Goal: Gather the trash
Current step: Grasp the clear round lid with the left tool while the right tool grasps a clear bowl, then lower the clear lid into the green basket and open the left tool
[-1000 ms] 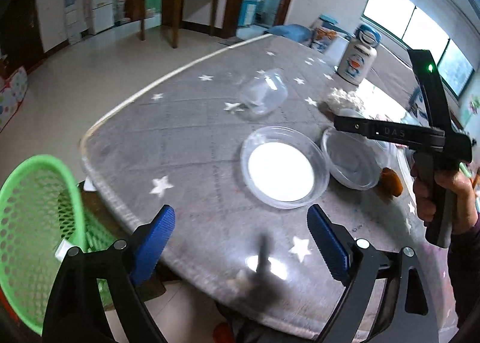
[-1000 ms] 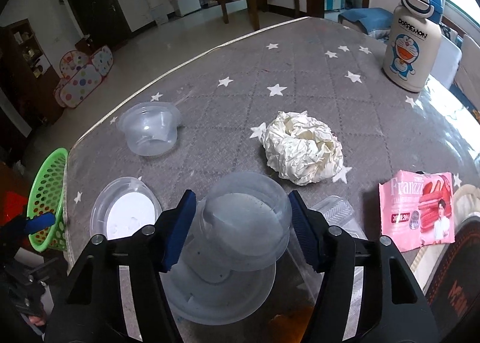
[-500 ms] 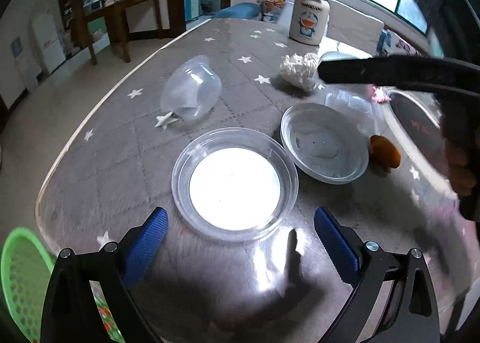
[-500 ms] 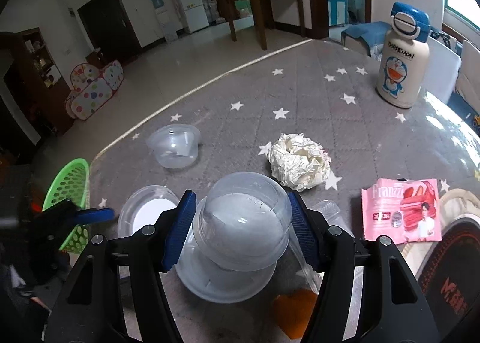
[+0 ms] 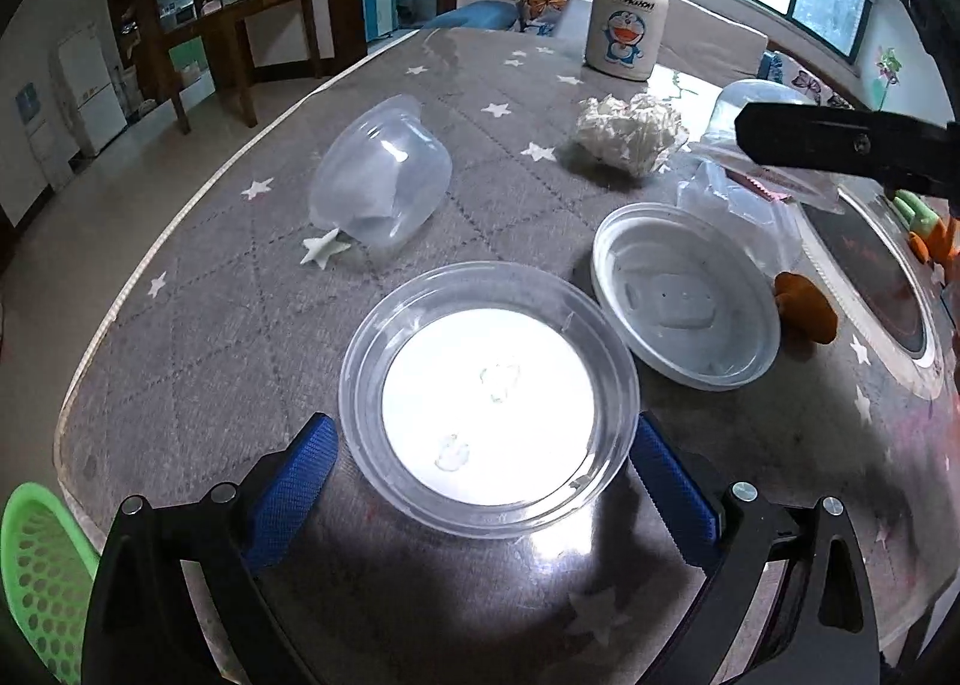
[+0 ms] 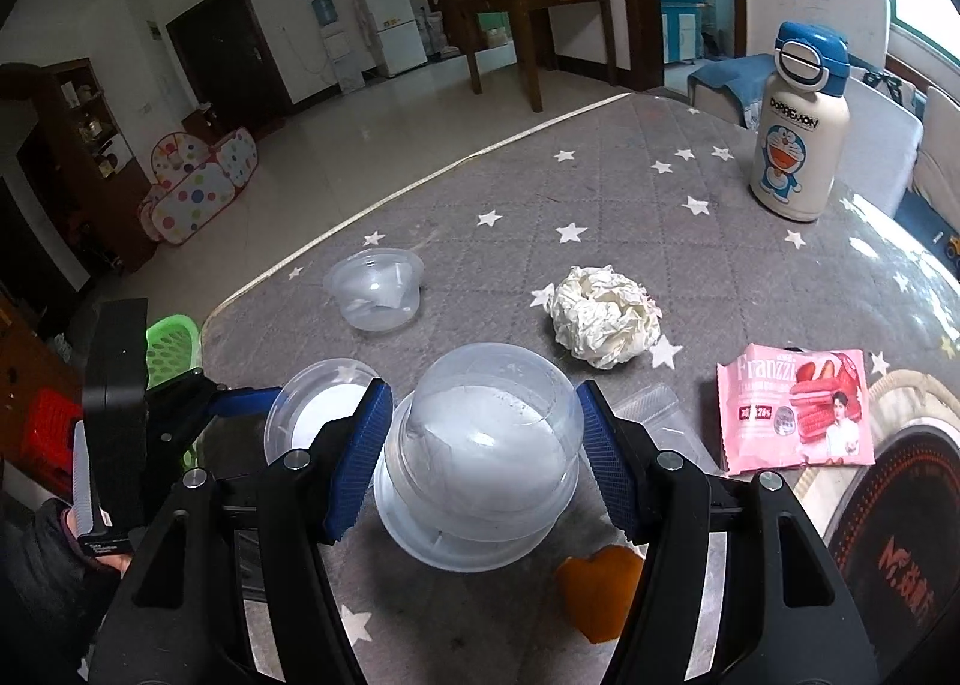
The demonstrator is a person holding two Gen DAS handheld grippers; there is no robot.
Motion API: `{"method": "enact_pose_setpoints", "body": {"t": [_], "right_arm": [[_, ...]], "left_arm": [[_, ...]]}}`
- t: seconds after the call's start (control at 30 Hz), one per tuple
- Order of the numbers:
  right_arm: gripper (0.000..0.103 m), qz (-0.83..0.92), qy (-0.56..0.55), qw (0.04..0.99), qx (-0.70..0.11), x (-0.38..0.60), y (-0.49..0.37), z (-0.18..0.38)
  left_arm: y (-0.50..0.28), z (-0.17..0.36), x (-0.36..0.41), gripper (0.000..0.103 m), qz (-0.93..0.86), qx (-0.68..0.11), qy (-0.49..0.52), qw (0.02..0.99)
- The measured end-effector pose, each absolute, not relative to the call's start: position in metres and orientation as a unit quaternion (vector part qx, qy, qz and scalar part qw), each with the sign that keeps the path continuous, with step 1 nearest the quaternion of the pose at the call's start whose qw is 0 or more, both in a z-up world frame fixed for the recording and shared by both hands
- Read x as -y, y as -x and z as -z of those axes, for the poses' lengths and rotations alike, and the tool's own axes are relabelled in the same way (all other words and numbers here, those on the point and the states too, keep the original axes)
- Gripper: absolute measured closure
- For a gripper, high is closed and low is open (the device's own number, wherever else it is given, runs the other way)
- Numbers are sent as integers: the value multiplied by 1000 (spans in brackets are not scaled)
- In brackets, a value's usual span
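Observation:
My left gripper (image 5: 483, 445) is open low over the grey star-patterned table (image 5: 240, 325). A round clear dish with a white bottom (image 5: 489, 373) lies between its blue pads, which stand beside the rim without pressing it. My right gripper (image 6: 483, 445) is shut on an upturned clear plastic cup (image 6: 480, 421), held above a clear round lid (image 6: 462, 547) on the table. That lid (image 5: 684, 295) lies right of the dish. A second clear cup (image 5: 381, 181) lies tipped on its side further back. A crumpled white paper ball (image 6: 603, 322) sits mid-table.
A green mesh basket (image 5: 42, 577) stands below the table's near-left edge. An orange peel (image 6: 600, 589), a pink snack wrapper (image 6: 792, 409), a clear plastic bag (image 5: 738, 205) and a dark round hob (image 6: 900, 535) lie to the right. A Doraemon bottle (image 6: 798, 133) stands at the back.
My left gripper swung away from the basket and came forward and down, so the white-bottomed dish now lies between its fingers. My right gripper rose a little, still holding the cup.

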State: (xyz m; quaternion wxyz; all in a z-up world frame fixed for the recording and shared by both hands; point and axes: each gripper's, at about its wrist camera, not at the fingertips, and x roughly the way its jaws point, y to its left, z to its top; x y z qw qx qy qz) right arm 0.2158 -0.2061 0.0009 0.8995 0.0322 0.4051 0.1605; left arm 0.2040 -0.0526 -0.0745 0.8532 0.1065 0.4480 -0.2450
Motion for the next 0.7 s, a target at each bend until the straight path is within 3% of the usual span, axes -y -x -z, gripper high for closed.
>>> {"method": "enact_pose_setpoints", "body": {"t": [0.07,0.37,0.7], "right_arm": [[40,-161,-33,899,-406,207,-215,0],[40,-162,-31,901,-400,201,-205,-3],[40,-192,-29,900,-390,170,-190,-11]], "left_arm": [[-202,74,52,16,249,-441,-108,855],[-189,67,40,17,234,-423,-96,870],[-145,29,-28,17,166,-393,-46,903]]}}
